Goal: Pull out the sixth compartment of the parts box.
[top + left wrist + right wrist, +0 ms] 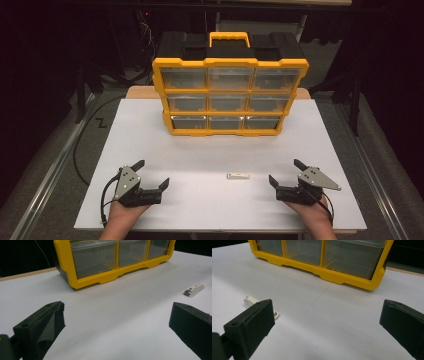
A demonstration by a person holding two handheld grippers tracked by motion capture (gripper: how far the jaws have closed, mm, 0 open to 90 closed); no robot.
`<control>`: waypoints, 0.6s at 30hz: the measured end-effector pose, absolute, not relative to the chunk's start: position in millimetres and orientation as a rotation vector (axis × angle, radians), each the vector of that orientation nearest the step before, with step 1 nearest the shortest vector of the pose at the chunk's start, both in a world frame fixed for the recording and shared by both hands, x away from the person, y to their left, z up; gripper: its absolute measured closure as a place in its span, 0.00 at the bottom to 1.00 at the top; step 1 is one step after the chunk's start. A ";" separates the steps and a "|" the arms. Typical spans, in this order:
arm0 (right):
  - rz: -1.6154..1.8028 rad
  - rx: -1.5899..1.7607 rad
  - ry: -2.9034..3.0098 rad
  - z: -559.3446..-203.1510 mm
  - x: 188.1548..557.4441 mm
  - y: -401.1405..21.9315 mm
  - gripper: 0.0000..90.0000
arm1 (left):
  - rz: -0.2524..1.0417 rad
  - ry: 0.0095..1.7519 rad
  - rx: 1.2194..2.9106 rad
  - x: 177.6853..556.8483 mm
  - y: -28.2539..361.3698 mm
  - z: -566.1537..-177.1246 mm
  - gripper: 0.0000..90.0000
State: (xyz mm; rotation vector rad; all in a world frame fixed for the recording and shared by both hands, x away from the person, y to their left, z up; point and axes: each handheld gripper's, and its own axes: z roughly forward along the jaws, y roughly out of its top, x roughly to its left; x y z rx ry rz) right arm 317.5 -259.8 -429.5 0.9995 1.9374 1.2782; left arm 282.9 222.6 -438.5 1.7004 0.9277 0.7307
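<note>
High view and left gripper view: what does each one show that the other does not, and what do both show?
The high view alone shows the organiser's black top with its yellow handle, all nine drawers, both hands, and the right tongs, which are open. The left gripper view alone shows the nail clipper's metal end close up, and the left tongs' foam pads. Both share the yellow organiser, the small white nail clipper lying apart from it, the white table, and the open left tongs.
</note>
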 end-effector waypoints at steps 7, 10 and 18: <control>1.267 0.999 1.936 -429.8 318.0 -259.8 0.01 | 0.728 0.924 1.705 283.4 221.1 -439.1 0.01; 1.260 0.996 1.937 -430.0 318.4 -259.5 0.01 | 0.728 0.925 1.705 283.5 221.3 -439.3 0.01; 1.244 0.997 1.940 -428.8 322.9 -256.8 0.01 | 0.711 0.931 1.707 285.1 220.1 -439.0 0.00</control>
